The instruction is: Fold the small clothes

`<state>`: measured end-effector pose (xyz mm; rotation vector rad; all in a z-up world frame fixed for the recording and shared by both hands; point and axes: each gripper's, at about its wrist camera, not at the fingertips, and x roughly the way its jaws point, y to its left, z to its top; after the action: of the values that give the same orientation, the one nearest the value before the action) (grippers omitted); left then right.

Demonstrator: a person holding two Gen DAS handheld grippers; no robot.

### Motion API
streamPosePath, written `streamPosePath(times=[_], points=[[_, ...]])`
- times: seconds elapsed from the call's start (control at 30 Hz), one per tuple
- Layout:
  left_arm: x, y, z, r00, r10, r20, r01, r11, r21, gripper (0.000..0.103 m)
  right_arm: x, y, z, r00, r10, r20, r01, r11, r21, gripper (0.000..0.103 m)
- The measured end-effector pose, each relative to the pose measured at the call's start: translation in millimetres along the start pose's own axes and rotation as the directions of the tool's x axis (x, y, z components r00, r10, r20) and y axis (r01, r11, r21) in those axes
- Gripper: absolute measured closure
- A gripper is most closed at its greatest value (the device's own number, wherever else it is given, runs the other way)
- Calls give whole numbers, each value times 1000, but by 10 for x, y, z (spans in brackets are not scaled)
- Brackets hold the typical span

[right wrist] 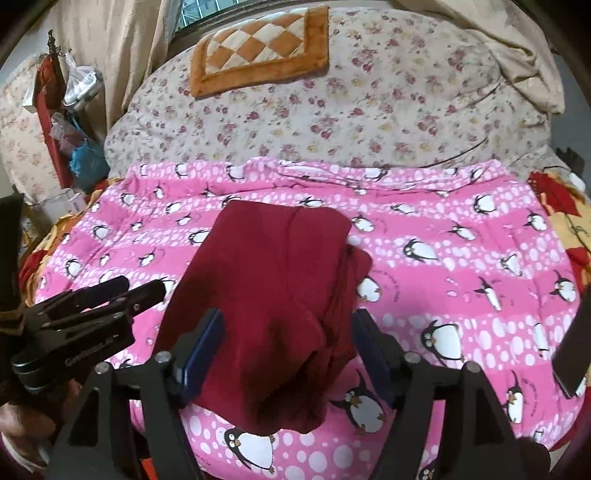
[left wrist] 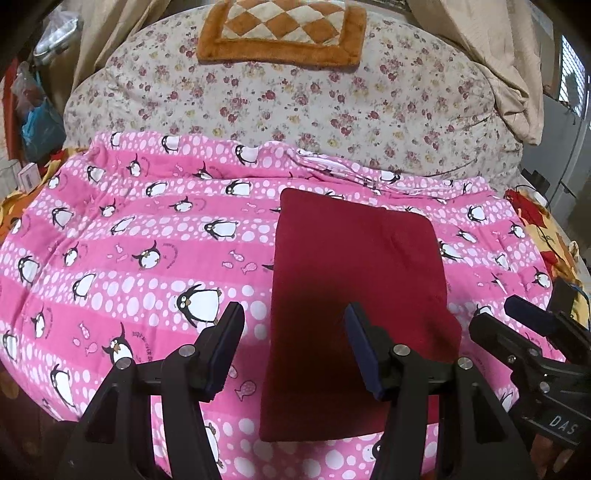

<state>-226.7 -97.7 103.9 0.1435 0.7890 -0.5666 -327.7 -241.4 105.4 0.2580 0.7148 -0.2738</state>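
A dark red garment [left wrist: 354, 295] lies folded into a long rectangle on the pink penguin blanket [left wrist: 129, 240]. It also shows in the right wrist view [right wrist: 273, 295], with a thicker folded edge along its right side. My left gripper [left wrist: 295, 347] is open and empty, its jaws wide apart over the garment's near left edge. My right gripper [right wrist: 288, 350] is open and empty, its jaws standing either side of the garment's near end. The right gripper shows at the lower right of the left wrist view [left wrist: 524, 325], and the left gripper at the left of the right wrist view [right wrist: 122, 295].
A floral quilt [left wrist: 295, 107] is heaped behind the blanket, with an orange checked cushion [left wrist: 280, 33] on top. Beige curtains [left wrist: 491, 55] hang at the back. Bags and clutter [right wrist: 77, 122] stand at the left of the bed.
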Motion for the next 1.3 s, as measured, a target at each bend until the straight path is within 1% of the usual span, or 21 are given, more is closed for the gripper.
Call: streamPosePath(times=[0.17,0.4,0.7,1.3], points=[[-4,-10,-9,1000,0,2,0,1000,-3,66,8,-13,-6,1000,-17,1,17,1000,16,23],[22,-16,-23,1000,1,-3,-1,1000,-12,66,54,-42,-10,999,-39,-13,39,999,30,23],[35,-32,-27,1000,-8,9,8,1000,-9,66,48,-25,-5,998,-69,6,69,998,15,23],[77,-76,-51,1000,-5,3,5,1000,-5,66,111,-25,-23,997,-70,-9,70,997,12,23]])
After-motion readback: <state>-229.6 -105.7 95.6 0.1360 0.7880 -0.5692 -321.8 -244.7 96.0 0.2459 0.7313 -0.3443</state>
